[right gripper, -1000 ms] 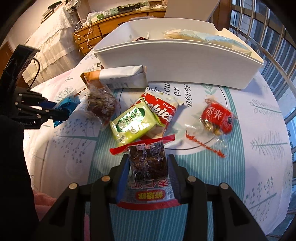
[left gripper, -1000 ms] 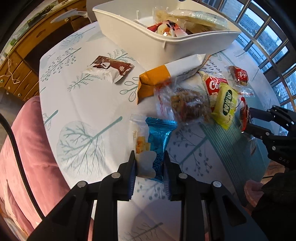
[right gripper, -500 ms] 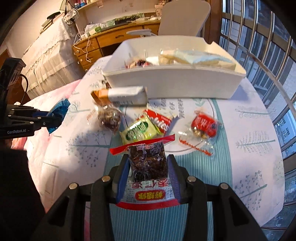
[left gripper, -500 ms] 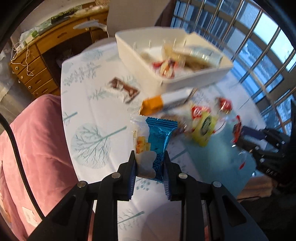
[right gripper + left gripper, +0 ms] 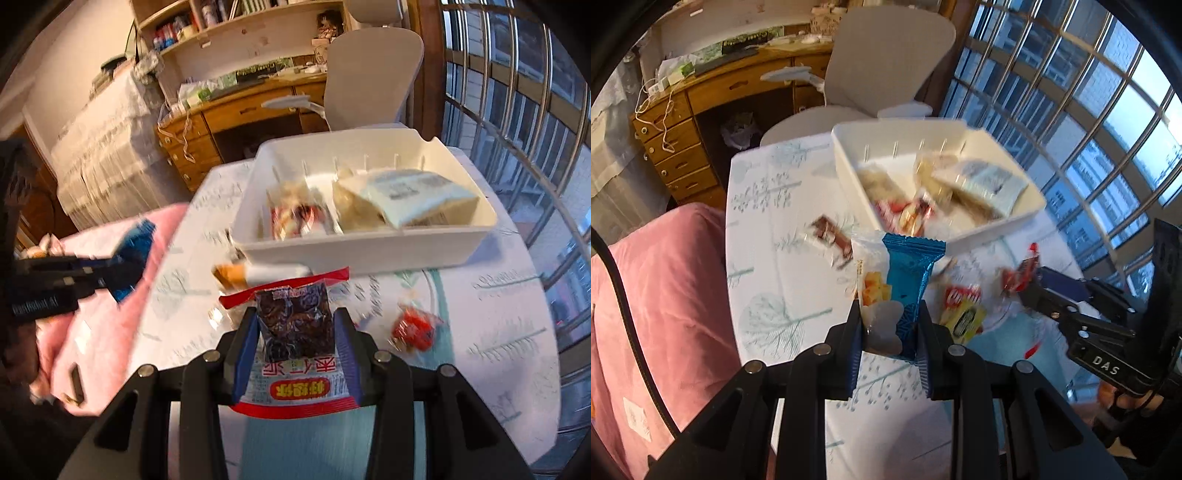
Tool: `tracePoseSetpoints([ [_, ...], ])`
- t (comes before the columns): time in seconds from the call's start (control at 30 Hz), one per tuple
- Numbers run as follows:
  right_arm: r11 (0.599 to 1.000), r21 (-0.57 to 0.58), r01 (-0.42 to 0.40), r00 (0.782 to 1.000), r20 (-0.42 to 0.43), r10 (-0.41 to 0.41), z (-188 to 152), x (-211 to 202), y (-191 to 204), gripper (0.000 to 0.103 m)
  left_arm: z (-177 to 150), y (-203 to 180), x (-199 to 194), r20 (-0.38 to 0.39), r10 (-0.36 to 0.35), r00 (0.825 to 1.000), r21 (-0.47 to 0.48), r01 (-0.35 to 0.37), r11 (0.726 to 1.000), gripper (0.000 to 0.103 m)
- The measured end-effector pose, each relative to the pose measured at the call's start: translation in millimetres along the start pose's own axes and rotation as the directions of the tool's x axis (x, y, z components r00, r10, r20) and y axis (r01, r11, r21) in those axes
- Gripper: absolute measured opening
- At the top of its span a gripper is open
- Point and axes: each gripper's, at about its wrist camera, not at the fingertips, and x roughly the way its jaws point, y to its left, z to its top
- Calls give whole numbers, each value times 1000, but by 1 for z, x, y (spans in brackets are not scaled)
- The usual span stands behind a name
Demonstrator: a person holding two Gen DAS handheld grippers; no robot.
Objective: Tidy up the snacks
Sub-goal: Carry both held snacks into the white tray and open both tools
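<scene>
The blue snack packet (image 5: 908,280) stands upright at the centre of the left wrist view, clenched at its lower end in the left gripper (image 5: 889,332). In the right wrist view a clear packet of dark dried fruit (image 5: 295,325) with a red-edged label sits at centre frame, grasped by the right gripper (image 5: 295,343). Both packets hang clear of the tablecloth (image 5: 768,280). Judged from this, the step in hand is the carry: two snacks lifted at once, bound for the white bin (image 5: 369,251) in the upper middle of both views. The next move calls for bringing each packet over the near rim, above a free spot, before letting go.

Counted: two grippers, two held packets, one bin. On the cloth, about five loose snacks show: a brown one (image 5: 831,236), an orange-and-white pack (image 5: 258,275), a red cookie pack (image 5: 962,295), a yellow-green one (image 5: 966,319) and a small red one (image 5: 413,328). The blurred bin contents I cannot count.
</scene>
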Motion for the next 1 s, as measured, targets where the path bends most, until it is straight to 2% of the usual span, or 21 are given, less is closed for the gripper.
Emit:
tracePoseSetpoints([
  [0.17,998,-16,-56,998,32,57,32,4,-4,41,24,-6,1,33,20,999,-31,-19,999,24],
  [0.53,987,-50,-155,987,27,156,86,25,-25,41,82,-26,26,78,43,996,-134,-32,991,24],
  [0.67,982,-64,-177,983,36,180,101,33,-39,42,93,-33,38,115,17,993,-149,0,989,24],
  [0.97,977,-62,-204,978,36,207,113,54,-67,42,104,-36,78,89,12,996,-228,9,974,24],
  [1.0,976,-60,-208,977,35,210,114,56,-69,42,104,-36,81,82,14,997,-231,5,973,27],
])
